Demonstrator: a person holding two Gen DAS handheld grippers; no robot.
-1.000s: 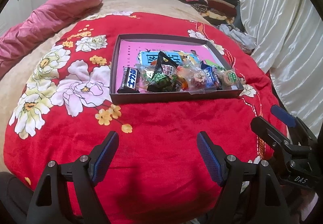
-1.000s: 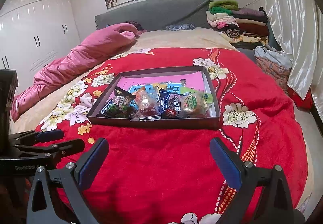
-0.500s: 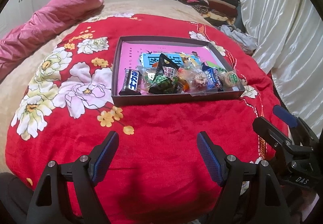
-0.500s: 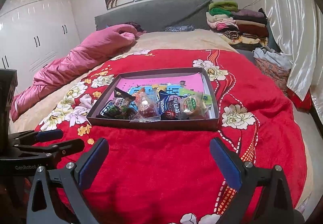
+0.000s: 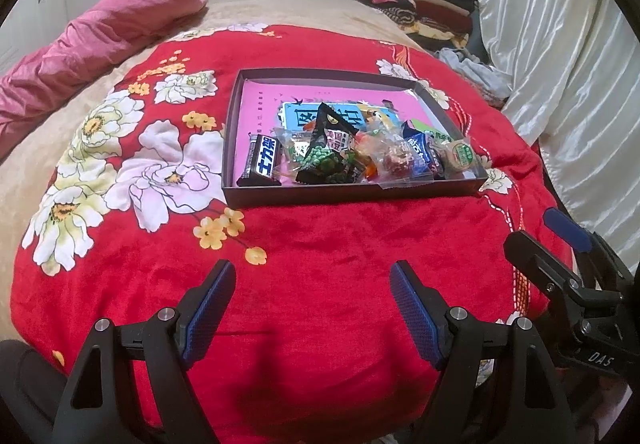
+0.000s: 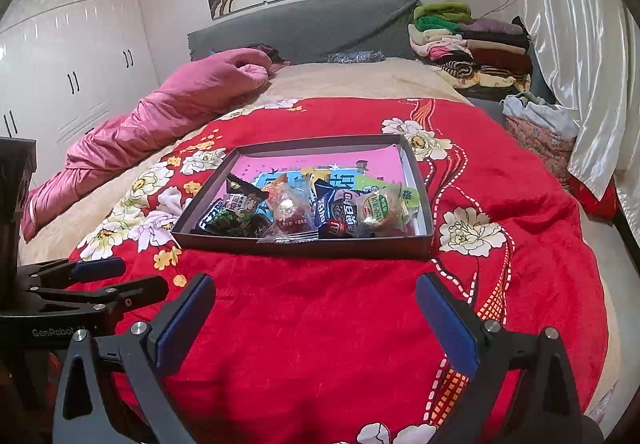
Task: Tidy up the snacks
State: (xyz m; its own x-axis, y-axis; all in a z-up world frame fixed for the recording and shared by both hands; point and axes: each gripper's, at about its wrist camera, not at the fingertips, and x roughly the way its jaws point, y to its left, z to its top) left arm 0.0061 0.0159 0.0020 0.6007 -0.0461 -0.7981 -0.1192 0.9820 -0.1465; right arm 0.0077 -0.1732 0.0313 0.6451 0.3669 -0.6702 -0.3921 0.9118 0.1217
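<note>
A dark shallow box (image 5: 352, 197) (image 6: 304, 246) with a pink lining lies on the red flowered blanket (image 5: 320, 264) (image 6: 320, 324). Several wrapped snacks crowd its near side: a black chocolate bar (image 5: 262, 161), a black pea bag (image 5: 326, 155) (image 6: 236, 213), a clear red candy pack (image 6: 290, 215), a blue packet (image 5: 418, 153) (image 6: 326, 209) and a round green-label cake (image 5: 460, 155) (image 6: 376, 209). My left gripper (image 5: 312, 308) (image 6: 100, 278) is open and empty, short of the box. The right gripper (image 6: 316, 318) (image 5: 540, 236) is open and empty too, beside it.
A pink quilt (image 6: 168, 111) lies bunched along the bed's left side. Folded clothes (image 6: 468, 43) are stacked at the far right by the grey headboard (image 6: 304, 27). White curtains (image 6: 580, 43) hang on the right, white wardrobes (image 6: 68, 63) on the left.
</note>
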